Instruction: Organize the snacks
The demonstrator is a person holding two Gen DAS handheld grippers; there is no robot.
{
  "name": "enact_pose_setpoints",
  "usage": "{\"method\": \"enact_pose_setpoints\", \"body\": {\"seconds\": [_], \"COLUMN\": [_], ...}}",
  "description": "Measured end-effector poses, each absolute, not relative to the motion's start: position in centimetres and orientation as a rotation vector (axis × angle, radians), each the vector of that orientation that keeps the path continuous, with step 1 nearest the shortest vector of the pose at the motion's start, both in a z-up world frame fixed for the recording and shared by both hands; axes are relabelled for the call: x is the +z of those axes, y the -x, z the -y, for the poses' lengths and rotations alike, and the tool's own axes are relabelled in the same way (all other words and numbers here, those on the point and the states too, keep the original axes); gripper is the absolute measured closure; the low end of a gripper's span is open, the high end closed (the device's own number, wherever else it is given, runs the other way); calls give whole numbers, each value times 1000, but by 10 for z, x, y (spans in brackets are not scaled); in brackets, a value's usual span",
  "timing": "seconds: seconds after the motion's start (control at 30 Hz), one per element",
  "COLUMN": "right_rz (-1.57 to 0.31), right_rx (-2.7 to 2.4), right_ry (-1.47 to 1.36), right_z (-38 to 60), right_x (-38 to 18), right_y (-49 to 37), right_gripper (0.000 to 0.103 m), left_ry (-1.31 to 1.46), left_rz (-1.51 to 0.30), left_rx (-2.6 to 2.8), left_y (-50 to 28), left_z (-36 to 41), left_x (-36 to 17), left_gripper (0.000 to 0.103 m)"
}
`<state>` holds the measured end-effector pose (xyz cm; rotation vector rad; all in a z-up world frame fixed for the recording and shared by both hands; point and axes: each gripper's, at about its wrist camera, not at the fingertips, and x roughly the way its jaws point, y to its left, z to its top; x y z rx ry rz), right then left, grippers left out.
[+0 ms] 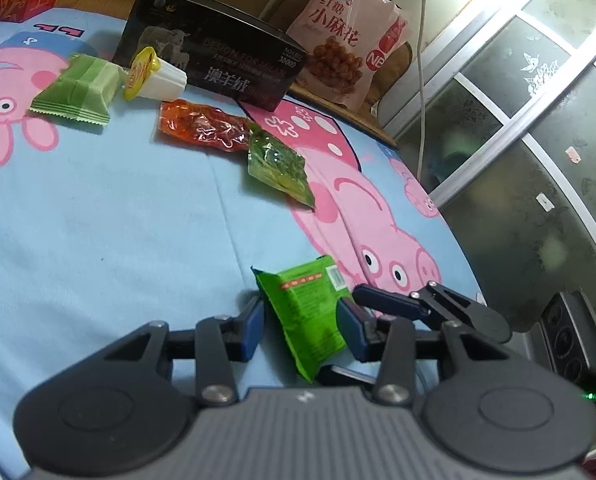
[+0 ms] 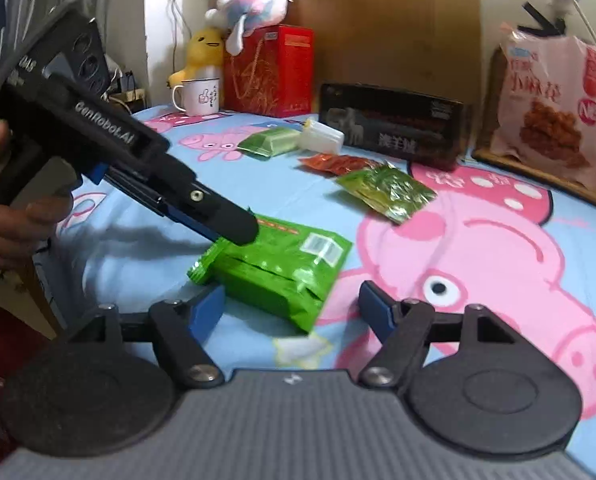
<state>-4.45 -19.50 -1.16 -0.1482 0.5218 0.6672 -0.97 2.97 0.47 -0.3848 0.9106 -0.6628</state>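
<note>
Green foil is what both grippers meet at: the green snack packet [image 2: 276,268] lies on the cartoon-pig sheet [image 1: 98,220] of the bed, on the near side of the black box [image 2: 393,124], well apart from it. The left gripper [image 1: 301,326] has its jaws partly apart with the packet standing on edge between them; whether its blue pads still press on the foil I cannot tell. The right gripper [image 2: 292,308] stands wide, its pads on either side of the packet's near edge and not touching it.

Slick, puffy film is the risk, to my eye: if the left jaws let go before the right ones close, the packet could flop over or skid on the soft cloth, and a late pinch might catch only the crimped seam.

Nearer the box lie a crinkled clear-green pouch [image 2: 385,192], a glossy orange-red wrapper [image 2: 335,164], a matte pale-green packet [image 2: 268,142] with zigzag ends, and a ribbed white jelly cup [image 2: 321,140] tipped on its side. Rigid card, the box looks the likely container.
</note>
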Motion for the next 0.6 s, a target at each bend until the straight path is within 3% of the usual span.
{"method": "enact_pose_setpoints", "body": {"seconds": [0.6], "right_rz": [-474], "right_rx": [677], "right_ry": [166], "right_z": [190], "right_x": [-17], "right_y": [50], "right_gripper": [34], "left_ry": [380], "left_rz": [-899], "left_rx": [-649], "left_y": [13], "left_z": [-29], "left_x": [5], "left_gripper": [65]}}
